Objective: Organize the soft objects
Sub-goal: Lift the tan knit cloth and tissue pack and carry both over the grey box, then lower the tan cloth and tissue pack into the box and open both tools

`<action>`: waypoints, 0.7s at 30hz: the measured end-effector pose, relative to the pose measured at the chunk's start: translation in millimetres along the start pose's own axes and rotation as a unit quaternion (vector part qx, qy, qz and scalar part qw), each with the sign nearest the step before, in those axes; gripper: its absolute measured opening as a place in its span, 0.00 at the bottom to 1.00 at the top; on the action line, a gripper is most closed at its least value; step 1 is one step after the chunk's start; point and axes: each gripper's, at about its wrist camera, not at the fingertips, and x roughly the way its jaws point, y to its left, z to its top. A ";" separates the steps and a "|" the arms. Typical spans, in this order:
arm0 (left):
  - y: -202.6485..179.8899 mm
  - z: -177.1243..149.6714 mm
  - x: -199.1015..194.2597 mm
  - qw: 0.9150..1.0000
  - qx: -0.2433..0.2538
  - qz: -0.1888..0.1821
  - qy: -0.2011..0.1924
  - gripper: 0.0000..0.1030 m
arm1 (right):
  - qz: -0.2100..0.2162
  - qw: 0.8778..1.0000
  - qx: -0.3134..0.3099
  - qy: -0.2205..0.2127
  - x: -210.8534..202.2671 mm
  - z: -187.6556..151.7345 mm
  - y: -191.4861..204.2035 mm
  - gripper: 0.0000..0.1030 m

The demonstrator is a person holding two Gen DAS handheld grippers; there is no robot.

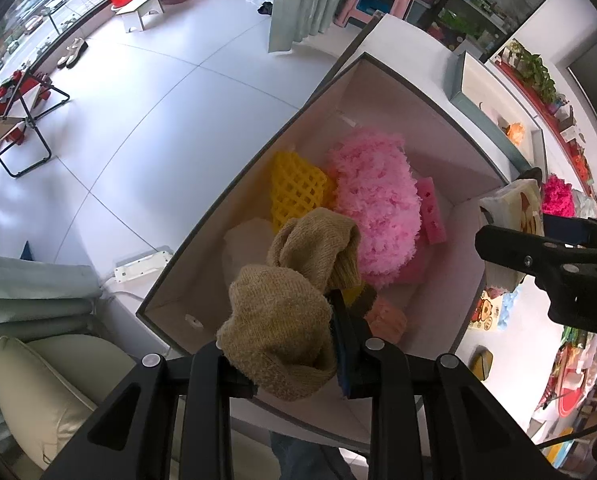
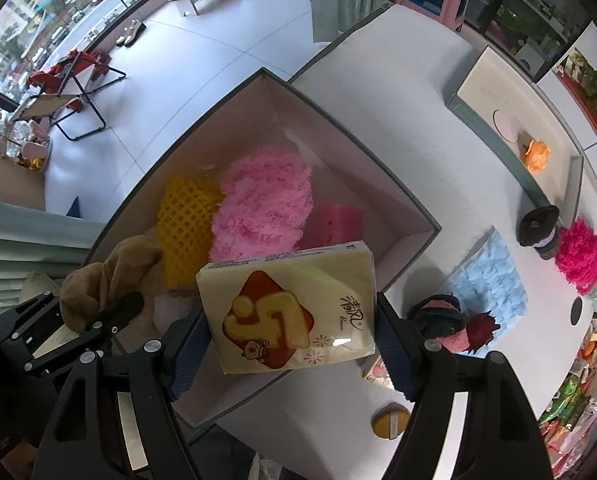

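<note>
My left gripper (image 1: 294,344) is shut on a tan knitted sock (image 1: 286,320) and holds it over the near end of an open grey box (image 1: 382,68). The box holds a pink fluffy cloth (image 1: 374,204), a yellow foam net (image 1: 298,188) and a pink sponge (image 1: 432,212). My right gripper (image 2: 290,340) is shut on a yellow tissue pack (image 2: 294,308), above the box's (image 2: 338,112) right near side. The sock (image 2: 106,276) and left gripper show at the left of the right wrist view.
On the white table (image 2: 398,64) lie a light blue cloth (image 2: 490,276), a magenta pompom (image 2: 578,260), dark and red soft items (image 2: 450,320), an orange item (image 2: 536,154) in a second box, and a yellow puff (image 2: 390,422). A cushion (image 1: 46,392) sits lower left.
</note>
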 end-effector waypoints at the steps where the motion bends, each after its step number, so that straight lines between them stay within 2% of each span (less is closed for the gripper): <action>1: 0.2 0.9 0.7 1.000 0.000 0.000 0.000 0.28 | -0.001 1.000 0.000 0.000 0.7 1.1 0.4 0.76; 15: -1.1 4.9 14.4 1.000 -0.003 0.011 0.012 0.28 | -0.015 1.000 -0.002 0.019 19.4 18.0 2.8 0.76; 16: -0.9 5.0 14.6 1.000 -0.004 0.013 0.011 0.31 | -0.015 1.000 -0.001 0.021 20.8 18.6 2.5 0.76; 18: 0.6 4.8 12.2 1.000 -0.008 0.013 0.003 0.58 | -0.011 1.000 0.005 0.024 23.3 19.5 0.9 0.77; 19: 1.3 4.7 9.5 1.000 -0.012 0.017 -0.005 0.83 | -0.009 1.000 0.006 0.025 23.6 19.4 0.5 0.78; 20: 2.1 3.9 2.6 0.999 -0.015 0.025 -0.024 0.90 | -0.008 1.000 0.009 0.024 23.4 19.0 -1.0 0.79; 21: 2.5 3.6 -1.0 0.999 -0.014 0.026 -0.034 0.90 | -0.008 1.000 0.011 0.021 22.9 18.9 -2.2 0.81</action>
